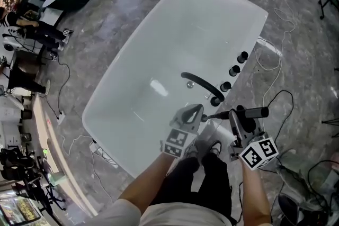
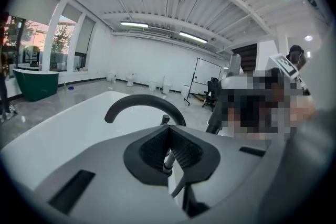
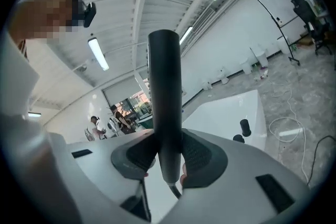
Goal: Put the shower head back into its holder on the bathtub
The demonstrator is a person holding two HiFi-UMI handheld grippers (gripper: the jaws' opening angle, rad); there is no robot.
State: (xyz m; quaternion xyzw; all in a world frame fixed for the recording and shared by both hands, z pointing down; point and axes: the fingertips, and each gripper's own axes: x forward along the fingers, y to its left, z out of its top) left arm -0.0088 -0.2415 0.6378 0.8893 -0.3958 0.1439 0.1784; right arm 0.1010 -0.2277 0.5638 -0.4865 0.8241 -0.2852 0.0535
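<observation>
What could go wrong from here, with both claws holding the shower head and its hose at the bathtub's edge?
The right claw grips the smooth, round shower head near one end, so it might swivel or slip. The left claw is shut on the thin hose; a hard pull could kink it. The black spout and knobs stand close, so the head could knock them.

Bathtub (image 1: 159,45): white. Spout (image 1: 201,83), shower head (image 3: 164,113): blk. Hose (image 2: 168,161): silver. Floor (image 1: 106,18): grey, marbled. Marker cube (image 1: 258,152): blk/wht squares. Pads (image 2: 186,152): blk, ribbed.
</observation>
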